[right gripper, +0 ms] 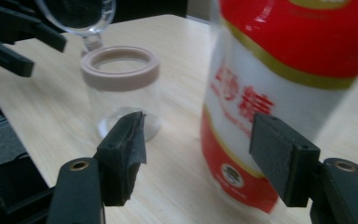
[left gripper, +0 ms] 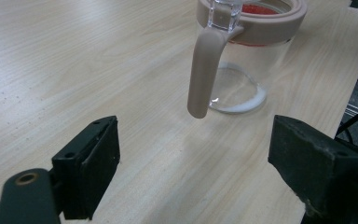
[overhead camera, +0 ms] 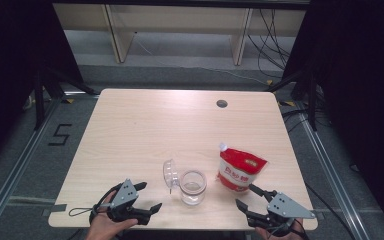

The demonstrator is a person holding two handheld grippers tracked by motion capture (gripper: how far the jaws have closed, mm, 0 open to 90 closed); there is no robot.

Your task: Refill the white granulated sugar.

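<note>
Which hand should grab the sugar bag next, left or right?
Right. The right gripper is open, just in front of the red and white bag, jaws framing it. The left gripper is beyond the open jar, facing its handle.

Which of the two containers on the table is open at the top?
The clear glass jar with the beige rim; its hinged lid is flipped back. The red and white bag beside it looks sealed.

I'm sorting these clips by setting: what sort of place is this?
Probably a lab or recording studio, not a kitchen: a bare wooden table ringed by black curtains, with loose cables and a taped mark on the floor.
</note>
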